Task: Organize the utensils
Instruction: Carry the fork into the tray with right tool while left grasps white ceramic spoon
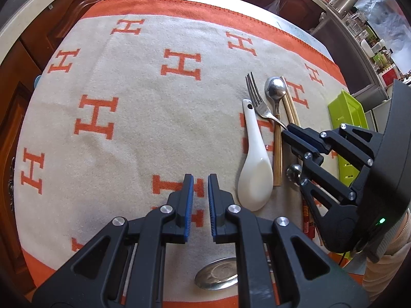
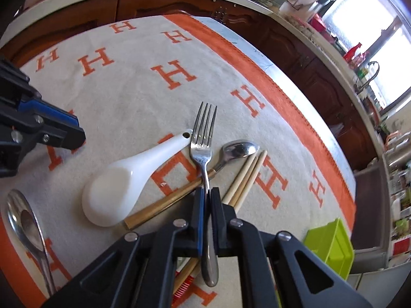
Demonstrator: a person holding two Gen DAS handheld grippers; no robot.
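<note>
Fork (image 2: 204, 141): handle pinched between the two fingers of the right gripper (image 2: 207, 195); tines pointed straight ahead, away from the gripper, toward the far orange border of the blanket (image 2: 133, 102). Handle end stuck out behind the fingertips, under the gripper body.
Fork contact: neck crossed over the wood-handled spoon (image 2: 226, 159); whether the tines touched the blanket could not be told.
Right gripper pose: fingers pressed in on the fork handle, low over the blanket, angled in from the right edge.
Left gripper (image 1: 200, 182): fingers slightly spread, nothing between them, hovering over the blanket near its front edge, left of the utensils.
White ceramic spoon (image 1: 253, 164): flat on the blanket just left of the fork, bowl toward the front edge.
Chopsticks (image 2: 244, 177): pair lying right of the wood-handled spoon.
Large steel spoon (image 2: 25, 228): near the front-left corner.
Green tray (image 1: 346, 113): at the right edge of the blanket.
</note>
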